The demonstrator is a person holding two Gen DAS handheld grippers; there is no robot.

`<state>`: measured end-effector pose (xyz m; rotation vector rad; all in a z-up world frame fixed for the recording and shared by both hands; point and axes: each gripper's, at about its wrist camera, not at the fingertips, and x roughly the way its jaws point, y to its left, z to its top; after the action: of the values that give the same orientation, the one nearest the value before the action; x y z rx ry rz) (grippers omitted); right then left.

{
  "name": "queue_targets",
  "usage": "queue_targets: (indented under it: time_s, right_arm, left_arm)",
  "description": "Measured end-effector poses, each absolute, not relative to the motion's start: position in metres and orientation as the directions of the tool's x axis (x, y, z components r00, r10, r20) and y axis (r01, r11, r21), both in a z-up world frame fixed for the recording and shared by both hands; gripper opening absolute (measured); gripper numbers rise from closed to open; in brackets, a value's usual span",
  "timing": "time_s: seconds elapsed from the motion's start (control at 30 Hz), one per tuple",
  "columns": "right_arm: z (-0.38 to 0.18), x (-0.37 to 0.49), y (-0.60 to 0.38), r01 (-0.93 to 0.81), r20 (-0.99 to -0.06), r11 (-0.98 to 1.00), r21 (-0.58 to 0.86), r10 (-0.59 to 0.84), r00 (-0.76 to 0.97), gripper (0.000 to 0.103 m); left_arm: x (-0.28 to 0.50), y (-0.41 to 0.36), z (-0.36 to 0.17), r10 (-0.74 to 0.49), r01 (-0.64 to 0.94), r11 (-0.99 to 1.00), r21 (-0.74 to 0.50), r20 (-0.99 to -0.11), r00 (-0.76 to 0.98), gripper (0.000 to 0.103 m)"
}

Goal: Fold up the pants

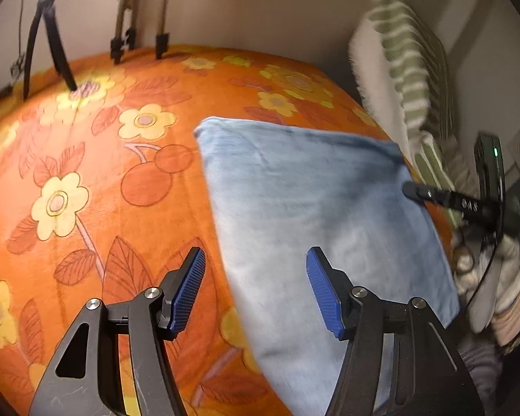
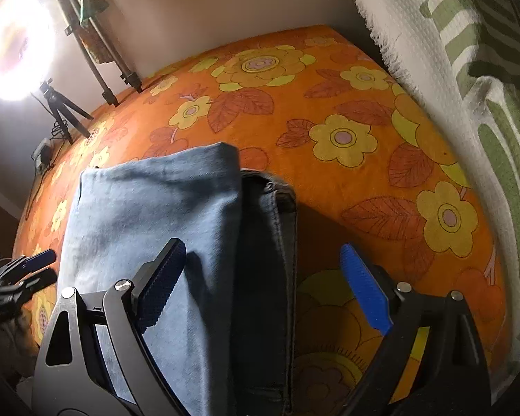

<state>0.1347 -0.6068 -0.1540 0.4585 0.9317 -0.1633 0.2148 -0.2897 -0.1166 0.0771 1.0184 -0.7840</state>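
The folded light-blue denim pants (image 2: 149, 228) lie on the bed covered by an orange flowered blanket (image 2: 346, 111). The left gripper (image 1: 256, 287) hangs over the pants' left edge, one finger above the blanket, the other above the denim. The right gripper (image 2: 263, 284) hangs over their right edge, above the waistband. A green-striped white woven throw (image 2: 468, 69) lies along the bed's right side. Black tripod legs (image 2: 66, 114) stand at the far left corner by the wall.
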Motion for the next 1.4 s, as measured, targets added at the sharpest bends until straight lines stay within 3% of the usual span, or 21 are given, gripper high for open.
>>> queue_targets:
  time_s: [0.23,0.4,0.53,0.9,1.03,1.13,1.4]
  right_arm:
    - [-0.175,0.132,-0.627,0.32,-0.77,0.825,0.466,0.199,0.606,0.093]
    - [-0.175,0.131,-0.625,0.272,-0.75,0.832,0.483,0.233,0.618,0.093]
    - [-0.174,0.137,-0.614,0.188,-0.731,0.837,0.514,0.312,0.607,0.085]
    - [-0.181,0.144,-0.601,0.12,-0.671,0.794,0.597,0.411,0.617,0.046]
    - [-0.182,0.143,-0.596,0.134,-0.663,0.782,0.609,0.408,0.627,0.036]
    - [-0.177,0.143,-0.592,0.15,-0.675,0.799,0.583,0.373,0.637,0.031]
    - [-0.145,0.133,-0.578,0.191,-0.688,0.832,0.521,0.276,0.671,0.023]
  left_arm:
    - [0.233,-0.292,-0.127,-0.569,0.578,0.734,-0.356,-0.787,0.238,0.06]
    - [0.239,-0.297,-0.129,-0.59,0.564,0.724,-0.397,-0.78,0.208,0.06]
    - [0.243,-0.305,-0.132,-0.611,0.556,0.711,-0.429,-0.769,0.188,0.06]
    - [0.249,-0.315,-0.138,-0.651,0.55,0.685,-0.477,-0.74,0.169,0.058]
    - [0.251,-0.317,-0.138,-0.655,0.526,0.695,-0.49,-0.733,0.182,0.033]
    - [0.248,-0.317,-0.135,-0.656,0.525,0.7,-0.485,-0.728,0.201,0.021]
    - [0.233,-0.316,-0.105,-0.672,0.601,0.674,-0.43,-0.695,0.257,0.013]
